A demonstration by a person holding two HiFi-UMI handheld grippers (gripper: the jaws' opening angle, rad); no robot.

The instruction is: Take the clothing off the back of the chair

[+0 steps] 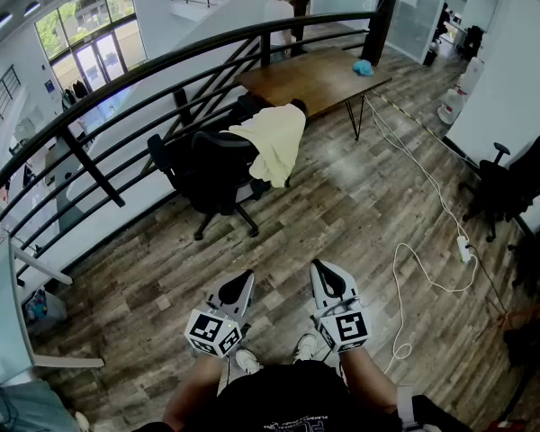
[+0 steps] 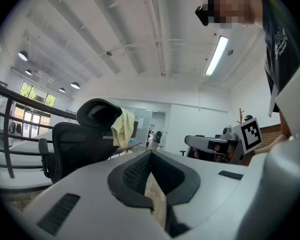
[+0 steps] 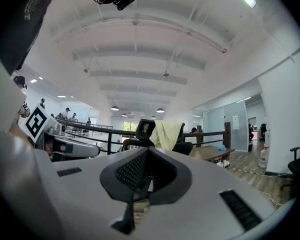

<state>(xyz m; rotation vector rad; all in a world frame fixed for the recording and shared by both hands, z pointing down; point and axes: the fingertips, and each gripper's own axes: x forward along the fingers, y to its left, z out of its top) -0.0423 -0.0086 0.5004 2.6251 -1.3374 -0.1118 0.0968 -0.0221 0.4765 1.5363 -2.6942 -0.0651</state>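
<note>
Wood floor [image 1: 342, 205]; yellow garment [image 1: 272, 142] draped over black chair [image 1: 207, 174] (untouched).

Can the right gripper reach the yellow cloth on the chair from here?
Probably not yet. The right gripper is close to the person, and the yellow cloth hangs on the chair across open floor. Nothing blocks the way; walking closer should do.

Left gripper [image 1: 243, 280]: I read the jaws as together, tips meeting, nothing between them; points level and forward
Right gripper [image 1: 322, 268]: jaws together too, empty, level, forward
Spacing: side by side, near each other, not touching, held low in front of the torso
Left marker cube [image 1: 214, 331]: top face up toward my head view
Right marker cube [image 1: 345, 327]: same
Forearms: bare, coming in from the bottom edge
</note>
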